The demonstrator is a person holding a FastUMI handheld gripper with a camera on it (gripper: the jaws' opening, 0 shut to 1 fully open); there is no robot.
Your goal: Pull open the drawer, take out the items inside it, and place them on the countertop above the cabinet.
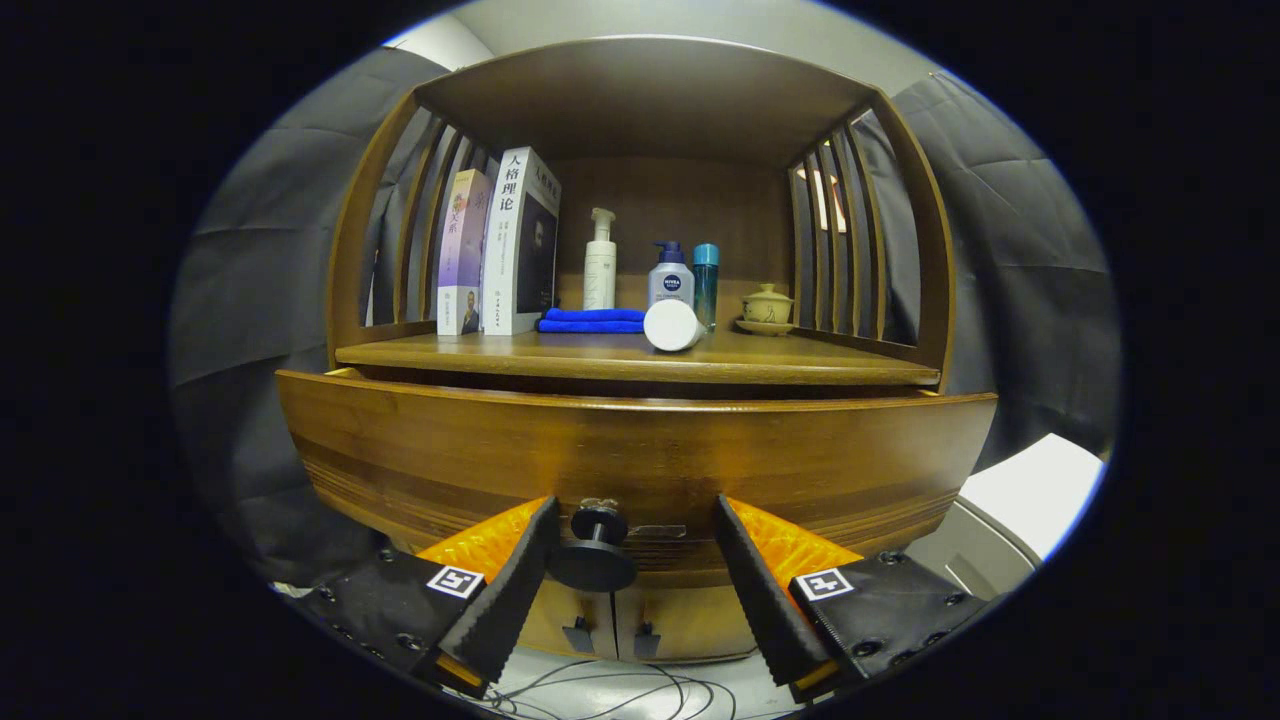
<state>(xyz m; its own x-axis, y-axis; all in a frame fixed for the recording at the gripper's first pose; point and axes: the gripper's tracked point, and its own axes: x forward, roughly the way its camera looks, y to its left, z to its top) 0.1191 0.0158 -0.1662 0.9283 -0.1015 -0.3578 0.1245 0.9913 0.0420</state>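
**Tongs spread about the drawer knob; drawer front standing proud of the cabinet**

Gripper view. The tongs point(635, 590) are spread wide, one finger on either side of the drawer knob point(594, 553); neither finger touches it, and the knob sits nearer the left finger. The knob is a small dark round pull on a short stem, fixed low on the middle of the drawer point(640, 455), whose broad wooden front stands slightly forward of the worktop point(640, 360) directly above the knob, leaving a dark gap below the worktop edge. From this angle the drawer's inside is hidden, so its contents cannot be told.

Handling, as a judgement: the knob is rigid and smooth, so the fingers should close squarely on its stem or just behind its disc to avoid slipping off; the drawer looks solid and fairly heavy and should run straight if pulled level.

Above the knob, on the worktop, stand two upright books point(500, 245) to the left, a folded blue cloth point(590, 320), a white pump bottle point(600, 265), a grey pump bottle point(670, 278), a teal bottle point(706, 285), a white jar point(672, 326) lying on its side at the front, and a small lidded cup point(767, 305) on a saucer to the right.
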